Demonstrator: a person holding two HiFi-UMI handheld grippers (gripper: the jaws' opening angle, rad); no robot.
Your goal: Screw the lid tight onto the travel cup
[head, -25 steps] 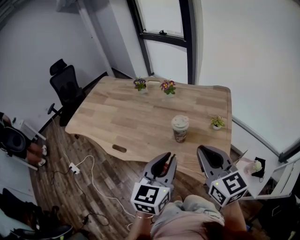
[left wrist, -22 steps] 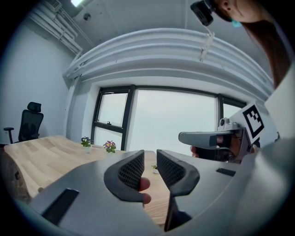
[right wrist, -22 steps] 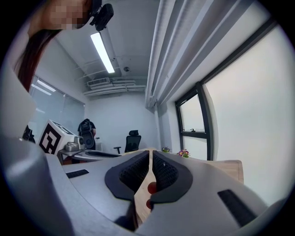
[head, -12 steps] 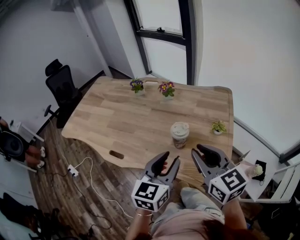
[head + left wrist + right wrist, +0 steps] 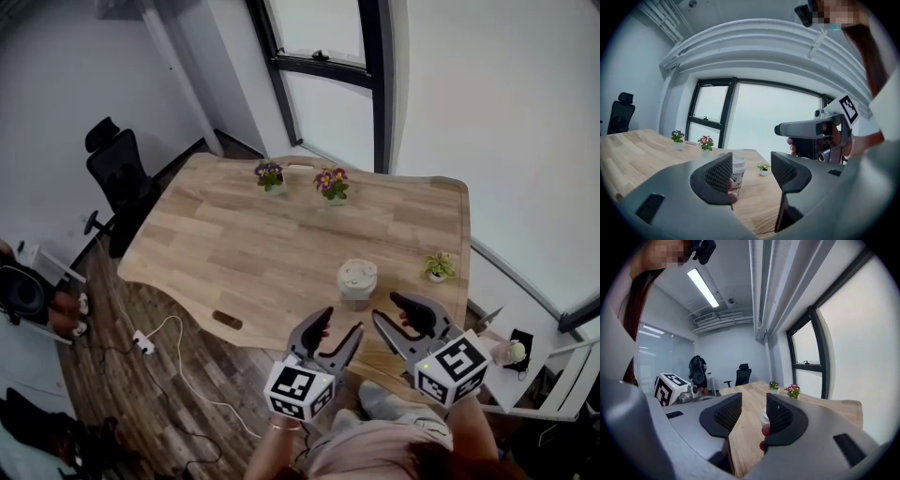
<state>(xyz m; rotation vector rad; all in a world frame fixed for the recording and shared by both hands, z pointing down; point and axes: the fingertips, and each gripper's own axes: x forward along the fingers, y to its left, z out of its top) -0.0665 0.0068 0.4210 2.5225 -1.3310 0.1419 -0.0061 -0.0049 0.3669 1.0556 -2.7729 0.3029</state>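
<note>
The travel cup (image 5: pixel 357 278), a printed paper-style cup with a white lid on top, stands upright near the front edge of the wooden table (image 5: pixel 244 234). My left gripper (image 5: pixel 337 325) sits just short of the cup at its lower left, and its jaws have just been opening, with nothing between them. My right gripper (image 5: pixel 387 309) is at the cup's lower right, its jaws likewise just opened and empty. In the left gripper view the cup (image 5: pixel 738 171) peeks out beside the left jaw. In the right gripper view only a sliver of the cup (image 5: pixel 764 418) shows.
Two purple flower pots (image 5: pixel 269 173) (image 5: pixel 332 181) stand at the table's far edge, and a small green plant (image 5: pixel 439 266) is right of the cup. A black office chair (image 5: pixel 112 169) is at the left, and a cable with power strip (image 5: pixel 150 339) lies on the floor.
Both grippers have moved forward and down toward the cup. Their jaws have spread from nearly shut to open. The cup has stayed in place.
</note>
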